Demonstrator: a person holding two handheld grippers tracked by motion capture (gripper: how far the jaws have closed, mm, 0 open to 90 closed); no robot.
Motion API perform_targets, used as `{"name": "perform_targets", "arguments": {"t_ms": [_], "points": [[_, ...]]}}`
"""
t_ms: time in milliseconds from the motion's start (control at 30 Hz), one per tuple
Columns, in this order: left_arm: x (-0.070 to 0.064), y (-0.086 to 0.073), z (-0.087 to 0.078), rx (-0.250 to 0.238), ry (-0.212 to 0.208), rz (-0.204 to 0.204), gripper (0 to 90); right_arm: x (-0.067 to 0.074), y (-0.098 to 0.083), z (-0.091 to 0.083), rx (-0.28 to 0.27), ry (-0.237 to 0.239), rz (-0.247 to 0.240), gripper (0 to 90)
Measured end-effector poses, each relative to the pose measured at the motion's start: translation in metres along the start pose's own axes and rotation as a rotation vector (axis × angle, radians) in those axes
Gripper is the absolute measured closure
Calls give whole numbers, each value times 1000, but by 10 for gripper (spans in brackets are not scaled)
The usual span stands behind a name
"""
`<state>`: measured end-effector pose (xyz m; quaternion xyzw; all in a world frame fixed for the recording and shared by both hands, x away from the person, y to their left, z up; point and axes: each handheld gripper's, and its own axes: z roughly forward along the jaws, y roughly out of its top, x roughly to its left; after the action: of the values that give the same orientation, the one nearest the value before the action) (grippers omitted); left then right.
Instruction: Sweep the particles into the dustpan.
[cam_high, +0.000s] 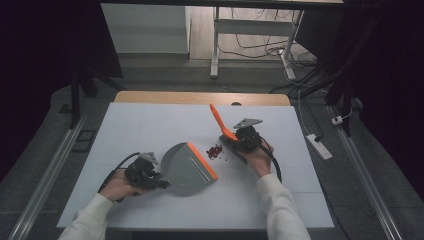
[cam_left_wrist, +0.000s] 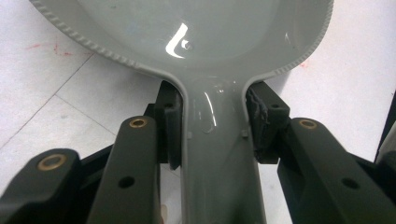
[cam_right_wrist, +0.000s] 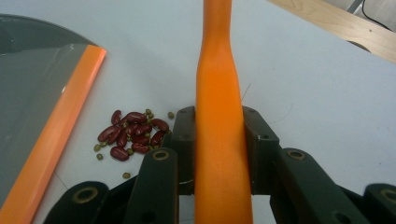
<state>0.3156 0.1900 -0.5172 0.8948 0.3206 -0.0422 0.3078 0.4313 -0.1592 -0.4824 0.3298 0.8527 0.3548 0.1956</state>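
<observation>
Orange handle (cam_right_wrist: 219, 93) runs past the frame top, its clamped end hidden.

1. The high view looks forward and down on the white table (cam_high: 150, 130) from above the person's side.
2. The left gripper view sits close behind the grey dustpan (cam_left_wrist: 215, 28).
3. The right gripper view looks along the orange handle (cam_right_wrist: 218, 93), sharing dustpan and beans (cam_right_wrist: 130, 135) with the high view.

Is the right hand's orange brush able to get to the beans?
Probably yes. The beans lie on bare table between the brush in the right gripper and the dustpan's orange lip, with nothing between brush and beans.
</observation>
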Motion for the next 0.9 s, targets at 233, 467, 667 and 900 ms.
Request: {"name": "perform_targets", "arguments": {"t_ms": [233, 467, 667, 900], "points": [[-1, 1, 2, 2, -9, 0, 611, 6, 1, 2, 8, 7, -24, 699], [-1, 4, 5, 6, -17, -1, 611, 13, 4, 7, 6, 18, -52, 699], [-2, 4, 6, 7, -17, 0, 611, 18, 6, 8, 12, 22, -66, 699], [-2, 4, 6, 7, -18, -1, 611, 23, 7, 9, 14, 27, -85, 698]]}}
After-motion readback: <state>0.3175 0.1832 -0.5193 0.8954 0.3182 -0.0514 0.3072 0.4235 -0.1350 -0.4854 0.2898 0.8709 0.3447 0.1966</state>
